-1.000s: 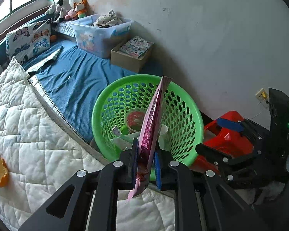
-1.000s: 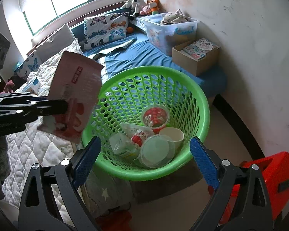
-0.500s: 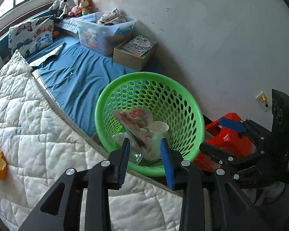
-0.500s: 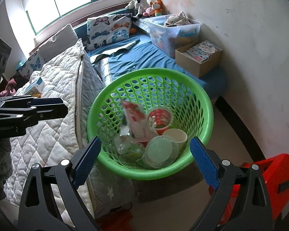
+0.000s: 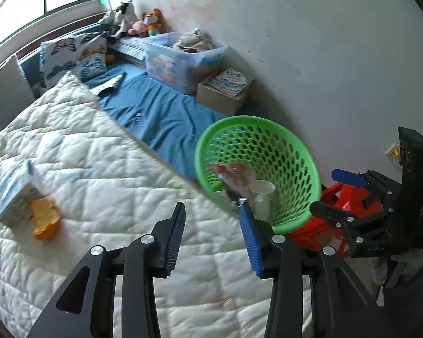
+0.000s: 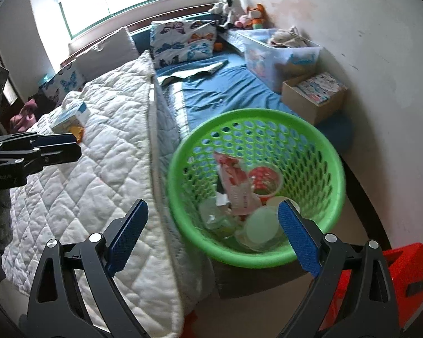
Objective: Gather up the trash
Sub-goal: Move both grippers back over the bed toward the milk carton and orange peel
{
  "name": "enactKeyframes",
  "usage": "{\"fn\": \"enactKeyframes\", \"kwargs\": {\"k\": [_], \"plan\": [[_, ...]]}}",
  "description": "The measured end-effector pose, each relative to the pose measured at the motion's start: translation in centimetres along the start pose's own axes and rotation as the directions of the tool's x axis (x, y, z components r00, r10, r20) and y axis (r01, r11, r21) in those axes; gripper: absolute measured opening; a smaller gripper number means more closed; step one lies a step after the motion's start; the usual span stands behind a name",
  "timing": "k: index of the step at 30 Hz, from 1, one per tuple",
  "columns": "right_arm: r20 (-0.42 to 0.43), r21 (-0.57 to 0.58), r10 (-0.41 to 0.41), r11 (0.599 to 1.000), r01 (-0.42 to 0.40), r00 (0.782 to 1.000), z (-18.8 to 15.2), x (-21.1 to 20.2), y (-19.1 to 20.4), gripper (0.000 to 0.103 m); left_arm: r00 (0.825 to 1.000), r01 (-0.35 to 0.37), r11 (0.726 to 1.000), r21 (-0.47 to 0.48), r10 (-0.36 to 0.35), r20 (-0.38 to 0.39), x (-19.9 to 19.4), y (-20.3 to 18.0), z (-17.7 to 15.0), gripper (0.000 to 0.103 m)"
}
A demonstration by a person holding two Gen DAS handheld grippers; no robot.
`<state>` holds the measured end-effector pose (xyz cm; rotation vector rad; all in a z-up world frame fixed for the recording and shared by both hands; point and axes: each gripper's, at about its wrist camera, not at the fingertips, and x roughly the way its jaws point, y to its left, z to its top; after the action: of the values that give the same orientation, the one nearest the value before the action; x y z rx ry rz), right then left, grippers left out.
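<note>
A green perforated basket (image 5: 296,221) (image 6: 256,114) stands on the floor by the bed. It holds cups, lids and a pink-and-white wrapper (image 5: 231,174) (image 6: 234,183) that leans on the other trash. My left gripper (image 5: 213,236) (image 6: 77,146) hovers over the white quilt just left of the basket; its jaws are opening and nothing is between them. My right gripper (image 6: 213,233) (image 5: 335,194) is open wide and empty, in front of the basket's near rim. An orange scrap (image 5: 43,219) (image 6: 79,132) and a small blue-and-white box (image 5: 14,194) (image 6: 67,121) lie on the quilt.
The white quilt (image 5: 98,169) covers the near bed, with a blue mattress (image 5: 160,115) behind. A clear storage bin (image 5: 183,56) and a cardboard box (image 5: 222,95) sit against the wall. A red stool (image 6: 403,264) is right of the basket. Butterfly pillows (image 6: 183,39) line the window side.
My left gripper let go of the pink wrapper, which dropped into the basket. Its jaws have spread, and both grippers have swung left toward the quilt.
</note>
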<state>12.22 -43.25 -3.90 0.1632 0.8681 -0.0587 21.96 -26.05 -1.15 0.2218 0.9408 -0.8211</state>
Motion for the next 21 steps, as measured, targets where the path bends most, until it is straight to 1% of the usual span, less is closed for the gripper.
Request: {"fn": "enactKeyframes", "kwargs": {"k": [11,19,21], "plan": [[-0.021,-0.104,0.086,0.991,-0.087,0.996,1.7,2.0,7.1,0.093,0.994,-0.097,0.991,-0.095,0.100,0.033,-4.4,7.2,-2.7,0.039],[-0.055,-0.200,0.155,0.966,-0.163,0.986,3.3,4.4,13.7,0.093,0.983,-0.166,0.968,-0.188,0.176,0.043,-7.7,12.7,-5.6,0.039],[-0.070,-0.213,0.175,0.959,-0.186,0.982,3.6,5.1,15.2,0.091,0.980,-0.179,0.962,-0.206,0.192,0.044,-8.3,13.9,-6.3,0.039]]}}
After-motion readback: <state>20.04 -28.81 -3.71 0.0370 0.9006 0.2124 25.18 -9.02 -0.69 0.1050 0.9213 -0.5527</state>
